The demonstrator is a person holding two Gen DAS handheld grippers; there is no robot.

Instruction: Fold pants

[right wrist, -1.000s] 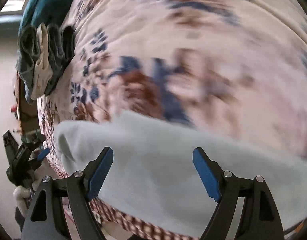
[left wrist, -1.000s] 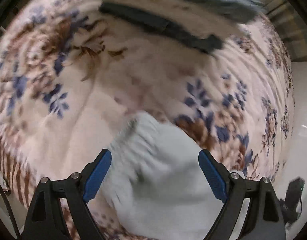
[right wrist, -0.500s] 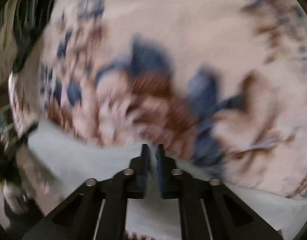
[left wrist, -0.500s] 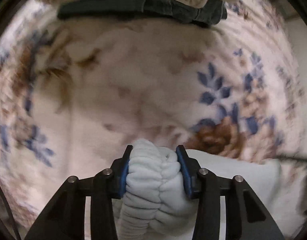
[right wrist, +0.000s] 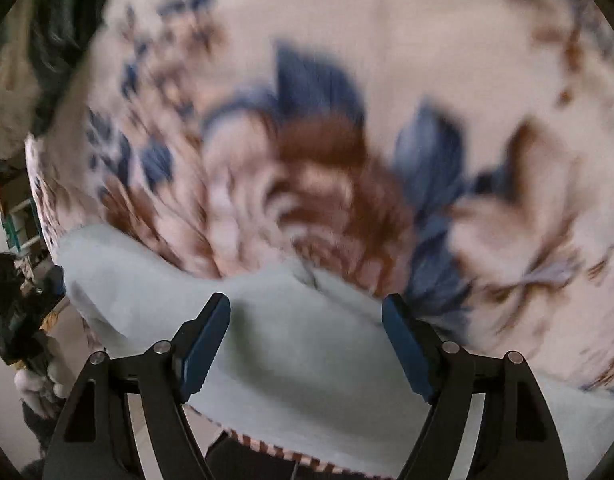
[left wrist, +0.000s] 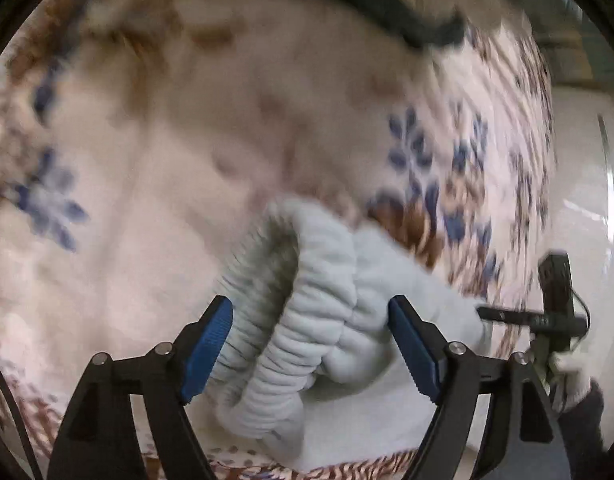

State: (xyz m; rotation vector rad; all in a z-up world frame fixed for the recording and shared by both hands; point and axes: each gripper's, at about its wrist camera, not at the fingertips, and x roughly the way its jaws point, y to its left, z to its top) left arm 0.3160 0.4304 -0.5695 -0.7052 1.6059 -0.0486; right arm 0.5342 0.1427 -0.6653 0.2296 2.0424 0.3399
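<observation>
A floral blanket (right wrist: pixel 347 40) in cream, blue and brown, with dark clothing (left wrist: pixel 387 4) at its far edge

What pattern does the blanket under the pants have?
Cream blanket with blue and brown flowers; clearest in the right wrist view.

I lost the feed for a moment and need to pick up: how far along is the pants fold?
Early. Done: the pale blue fleece pants lie on the floral blanket. In hand: both grippers' jaws are opening. The left gripper has the bunched elastic waistband between its pads; the right gripper straddles flat fabric. Left: no neat fold shows yet, so the folding remains.
</observation>
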